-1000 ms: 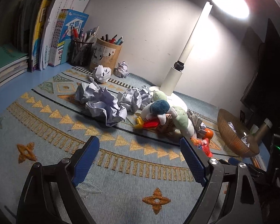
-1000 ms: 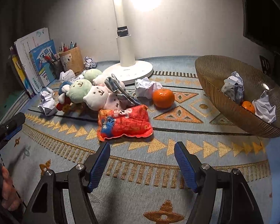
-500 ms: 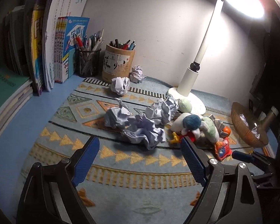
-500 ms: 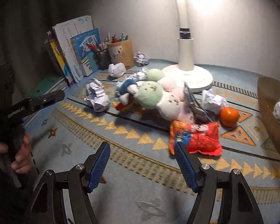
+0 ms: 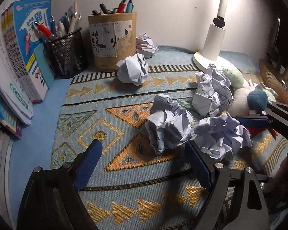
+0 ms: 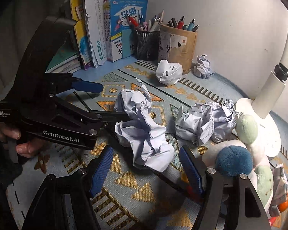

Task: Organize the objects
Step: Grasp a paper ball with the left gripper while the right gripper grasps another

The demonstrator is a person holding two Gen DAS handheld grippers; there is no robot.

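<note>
Advanced since the earlier frames: both grippers now low over the patterned mat (image 5: 109, 118) and closed in on the crumpled paper, formerly well apart from it. Ordered by size:

Mat: carries all loose items; books and pen holders at its far edge.

Left gripper (image 5: 144, 161): jaws wide, holding nothing. Nearest paper ball (image 5: 168, 128) between the fingers, slightly toward the right finger; contact cannot be confirmed.

Right gripper (image 6: 146, 170): jaws wide, holding nothing. Second paper ball (image 6: 146, 140) between the fingers, just ahead of the pads.

Plush toys (image 6: 238, 153): beside the lamp base, untouched.

Remaining paper balls: scattered toward the pen holders.

Judgement: approach complete on both sides; closing on the paper likely next. Soft paper, likely to compress under grip. Sorting barely begun.
</note>
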